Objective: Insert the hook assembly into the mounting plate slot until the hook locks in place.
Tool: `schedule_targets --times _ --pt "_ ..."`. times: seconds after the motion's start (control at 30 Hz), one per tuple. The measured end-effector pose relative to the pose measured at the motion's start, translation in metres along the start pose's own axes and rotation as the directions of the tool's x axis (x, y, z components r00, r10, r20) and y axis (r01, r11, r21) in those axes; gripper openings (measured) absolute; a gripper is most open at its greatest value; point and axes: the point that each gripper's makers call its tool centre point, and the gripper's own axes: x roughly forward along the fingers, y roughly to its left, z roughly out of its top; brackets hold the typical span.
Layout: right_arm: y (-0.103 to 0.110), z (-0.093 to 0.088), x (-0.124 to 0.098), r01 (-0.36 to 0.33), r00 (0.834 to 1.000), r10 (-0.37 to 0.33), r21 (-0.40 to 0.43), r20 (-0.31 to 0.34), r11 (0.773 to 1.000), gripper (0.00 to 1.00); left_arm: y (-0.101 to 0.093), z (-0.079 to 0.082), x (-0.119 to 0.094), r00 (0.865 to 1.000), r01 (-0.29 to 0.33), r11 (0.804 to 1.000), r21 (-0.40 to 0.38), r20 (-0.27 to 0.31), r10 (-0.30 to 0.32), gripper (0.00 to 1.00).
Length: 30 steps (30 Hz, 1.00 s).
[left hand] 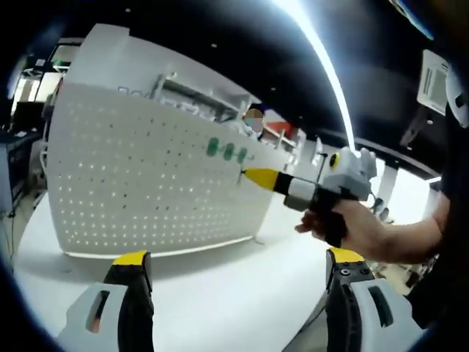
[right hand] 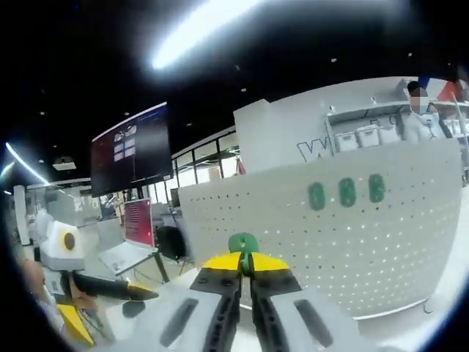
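The right claw (right hand: 245, 273), clenched on a green hook (right hand: 242, 243), points its tip at the white pegboard (left hand: 146, 176) just below three mounted green hooks (right hand: 346, 192); the left claw (left hand: 238, 268) hangs released.

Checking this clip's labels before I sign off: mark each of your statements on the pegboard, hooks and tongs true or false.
1. Three green hooks sit in a row on the white pegboard. True.
2. The right tongs are open and empty. False: they are shut on a green hook.
3. The left tongs are open. True.
4. The pegboard lies flat on the table. False: it stands upright.
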Motion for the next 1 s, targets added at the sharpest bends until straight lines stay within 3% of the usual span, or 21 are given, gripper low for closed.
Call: schedule_targets --times 0.33,0.6,1.0 --pt "-0.059 0.016 0.001 0.137 0.989 -0.135 -0.023 0.053 0.99 0.0 0.007 -0.007 0.0 0.999 -0.022 1.0 0.011 -0.029 0.022 1.0" --pt "-0.111 0.028 0.001 0.24 0.968 -0.237 -0.031 0.087 0.97 0.0 0.011 -0.006 -0.001 0.999 -0.031 0.999 0.026 -0.043 0.032 0.99" --pt "-0.155 0.037 -0.005 0.345 0.933 -0.339 -0.031 0.119 0.938 0.0 0.021 -0.006 -0.005 0.997 -0.06 0.998 0.024 -0.05 0.061 0.99"
